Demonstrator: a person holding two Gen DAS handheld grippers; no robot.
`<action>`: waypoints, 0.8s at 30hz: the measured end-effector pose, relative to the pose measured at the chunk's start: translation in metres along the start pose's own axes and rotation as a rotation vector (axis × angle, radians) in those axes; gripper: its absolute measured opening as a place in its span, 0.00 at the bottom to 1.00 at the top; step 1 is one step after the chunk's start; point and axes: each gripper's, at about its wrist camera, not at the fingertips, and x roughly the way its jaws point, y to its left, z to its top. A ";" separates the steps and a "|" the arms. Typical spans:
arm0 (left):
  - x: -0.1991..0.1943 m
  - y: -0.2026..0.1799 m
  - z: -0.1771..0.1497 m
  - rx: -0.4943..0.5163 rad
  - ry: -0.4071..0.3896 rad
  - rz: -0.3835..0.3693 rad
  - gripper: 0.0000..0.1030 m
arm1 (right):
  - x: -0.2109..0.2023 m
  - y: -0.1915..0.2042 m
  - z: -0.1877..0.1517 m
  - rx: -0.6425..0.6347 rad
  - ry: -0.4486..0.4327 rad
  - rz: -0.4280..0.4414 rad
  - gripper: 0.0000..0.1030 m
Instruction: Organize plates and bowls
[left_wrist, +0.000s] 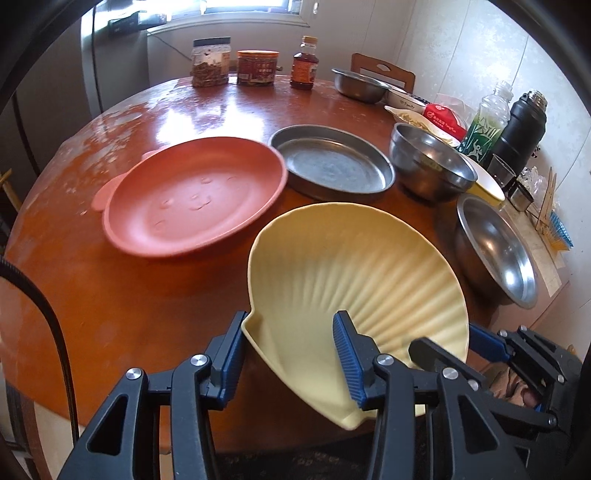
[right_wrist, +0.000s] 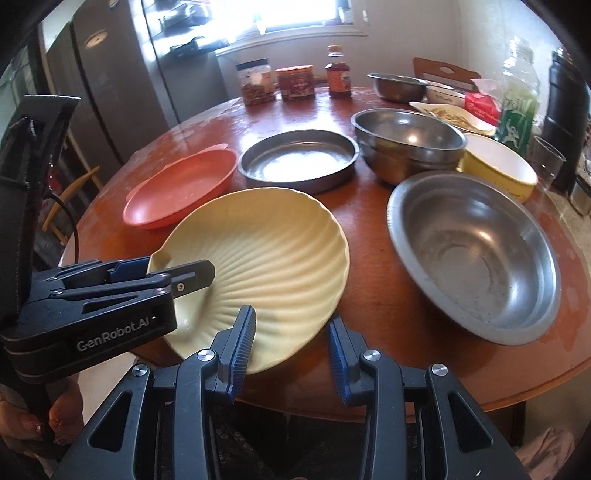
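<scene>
We see a bright window (right_wrist: 306, 14) at the back, white walls (left_wrist: 461, 44), a tall grey fridge (right_wrist: 110, 85), a wooden chair (left_wrist: 382, 72) and a shiny round brown counter (left_wrist: 122, 295).

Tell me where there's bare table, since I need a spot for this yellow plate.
Bare: the table between the pink plate and the jars, and its near-left edge. Crowded: the right side, with steel bowls and bottles.

Jars (left_wrist: 210, 62), sauce bottle (left_wrist: 304, 64), black flask (left_wrist: 522, 127)
</scene>
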 end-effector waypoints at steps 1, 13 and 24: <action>-0.003 0.003 -0.004 -0.006 0.001 0.008 0.45 | 0.000 0.003 0.001 -0.014 -0.002 0.007 0.38; -0.030 0.047 -0.028 -0.130 -0.023 0.116 0.45 | 0.027 0.052 0.016 -0.191 0.043 0.100 0.38; -0.039 0.093 -0.027 -0.258 -0.049 0.196 0.44 | 0.059 0.093 0.047 -0.241 0.070 0.193 0.39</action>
